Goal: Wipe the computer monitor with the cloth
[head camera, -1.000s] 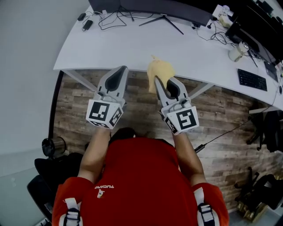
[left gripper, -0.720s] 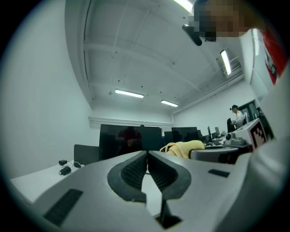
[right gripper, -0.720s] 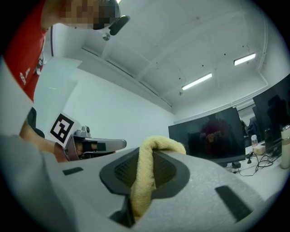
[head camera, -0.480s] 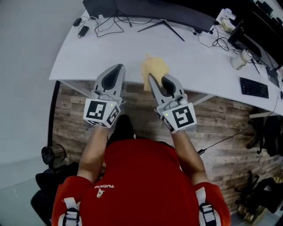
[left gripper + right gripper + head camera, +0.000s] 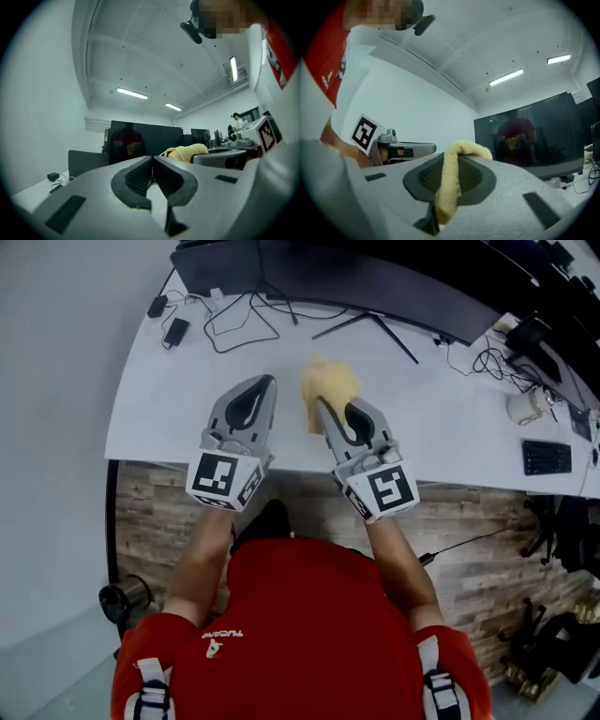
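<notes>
The dark computer monitor (image 5: 375, 277) stands at the far edge of the white desk (image 5: 187, 390); it also shows in the left gripper view as the monitor (image 5: 145, 138) and in the right gripper view as the monitor (image 5: 534, 140). My right gripper (image 5: 323, 409) is shut on a yellow cloth (image 5: 330, 385), which hangs pinched between the jaws as the cloth (image 5: 452, 183). It hovers over the desk, short of the screen. My left gripper (image 5: 267, 385) is beside it, shut with nothing in it, jaws meeting at the left gripper (image 5: 151, 161).
Cables (image 5: 244, 310) and small black adapters (image 5: 174, 331) lie on the desk's left part near the monitor's stand (image 5: 370, 324). A keyboard (image 5: 547, 457) and a white cup (image 5: 525, 407) are at the right. More monitors (image 5: 201, 137) stand further along. A wooden floor (image 5: 469, 512) lies below.
Both grippers have moved forward from over the floor to above the desk, nearer the monitor. The right one still holds the cloth; the left stays shut.
</notes>
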Action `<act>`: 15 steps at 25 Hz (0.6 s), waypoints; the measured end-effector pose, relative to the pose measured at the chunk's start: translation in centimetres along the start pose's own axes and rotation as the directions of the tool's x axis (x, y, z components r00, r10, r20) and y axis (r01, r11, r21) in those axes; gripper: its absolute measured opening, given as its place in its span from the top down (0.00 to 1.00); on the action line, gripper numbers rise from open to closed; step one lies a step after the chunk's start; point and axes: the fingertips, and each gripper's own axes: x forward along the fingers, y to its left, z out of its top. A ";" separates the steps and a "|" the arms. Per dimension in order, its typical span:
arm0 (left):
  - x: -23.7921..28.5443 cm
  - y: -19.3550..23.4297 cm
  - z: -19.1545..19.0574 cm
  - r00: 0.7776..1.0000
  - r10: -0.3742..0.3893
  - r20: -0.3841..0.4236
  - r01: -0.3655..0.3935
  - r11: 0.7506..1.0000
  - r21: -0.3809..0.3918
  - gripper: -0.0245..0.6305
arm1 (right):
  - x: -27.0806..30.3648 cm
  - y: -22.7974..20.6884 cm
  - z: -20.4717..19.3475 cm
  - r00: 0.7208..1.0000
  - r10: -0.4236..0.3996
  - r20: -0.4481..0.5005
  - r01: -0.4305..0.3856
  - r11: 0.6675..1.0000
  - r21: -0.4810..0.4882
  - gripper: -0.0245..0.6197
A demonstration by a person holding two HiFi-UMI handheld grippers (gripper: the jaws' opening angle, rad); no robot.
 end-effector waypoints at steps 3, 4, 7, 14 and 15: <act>2.0 5.0 -0.5 1.000 -0.013 -0.002 0.013 1.000 -0.007 0.95 | 5.3 -0.4 -0.7 1.000 -0.010 -0.018 0.010 1.000 0.000 0.87; 2.6 6.5 -0.7 1.000 -0.017 -0.003 0.017 1.000 -0.009 0.95 | 7.0 -0.5 -1.0 1.000 -0.013 -0.025 0.013 1.000 0.000 0.87; 4.4 10.7 -1.3 1.000 -0.030 -0.006 0.030 1.000 -0.010 0.95 | 11.9 -0.9 -1.9 0.999 -0.026 -0.044 0.026 1.000 0.009 0.87; 7.8 18.5 -3.4 0.998 -0.054 -0.018 0.053 0.998 -0.029 0.95 | 21.8 -2.4 -5.6 0.993 -0.068 -0.098 0.072 0.996 0.047 0.87; 8.2 19.3 -3.7 0.998 -0.057 -0.019 0.056 0.998 -0.034 0.95 | 22.9 -2.6 -6.2 0.991 -0.071 -0.110 0.077 0.996 0.051 0.87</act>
